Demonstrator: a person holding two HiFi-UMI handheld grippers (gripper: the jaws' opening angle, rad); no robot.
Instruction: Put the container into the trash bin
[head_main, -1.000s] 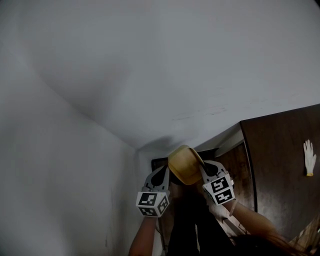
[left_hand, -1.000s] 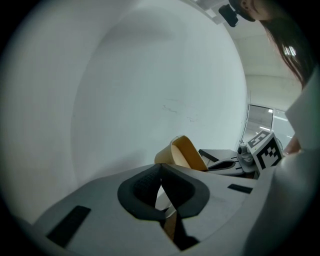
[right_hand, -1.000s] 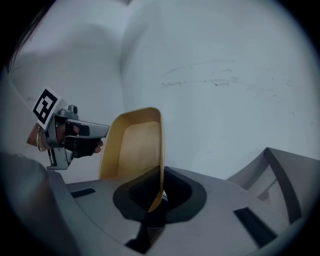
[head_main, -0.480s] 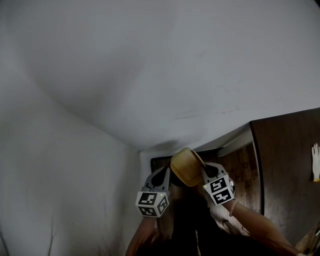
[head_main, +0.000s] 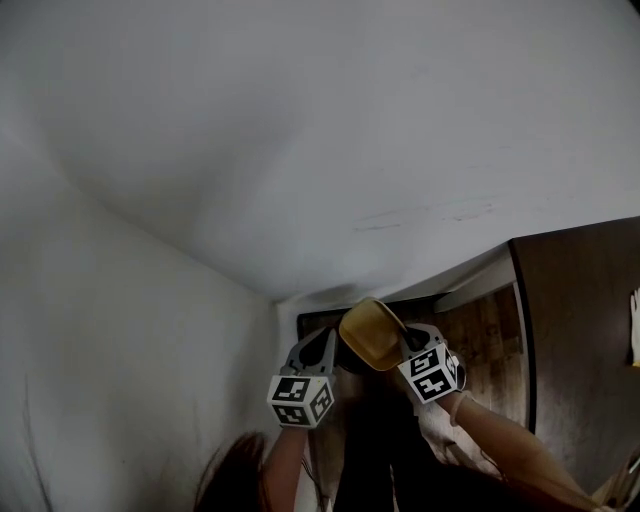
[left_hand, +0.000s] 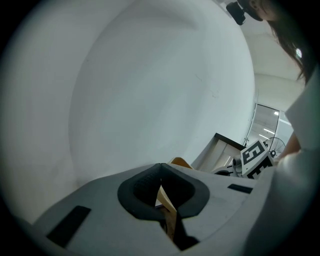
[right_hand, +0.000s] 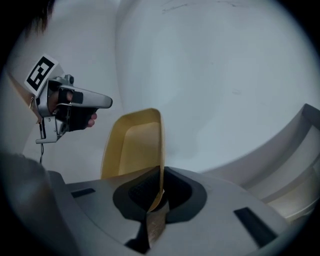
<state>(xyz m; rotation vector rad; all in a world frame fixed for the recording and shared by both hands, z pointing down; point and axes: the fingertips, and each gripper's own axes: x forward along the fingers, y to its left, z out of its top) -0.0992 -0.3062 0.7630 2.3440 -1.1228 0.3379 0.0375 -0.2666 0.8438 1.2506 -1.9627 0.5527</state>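
Yellow-tan and shallow, the container (head_main: 370, 335) is held up in the air, tilted on its edge, with a white wall (head_main: 350, 150) behind and above it. The left hand-held gripper (head_main: 322, 346) is at the container's left side and the right hand-held gripper (head_main: 405, 343) at its right side; each one's marker cube sits lower than the container. In the left gripper view the 2 jaws are pressed onto a thin tan edge of the container, which runs down between the dark pads. In the right gripper view the 2 jaws pinch the container's rim in the same way, and its hollow side rises beyond them, turned toward the left hand-held gripper. A dark brown wooden panel (head_main: 575, 330) stands to the right of the container. Directly below the container the space is dark, and what is there cannot be made out. A forearm (head_main: 500, 440) reaches down and to the right of the container, behind the right hand-held gripper.
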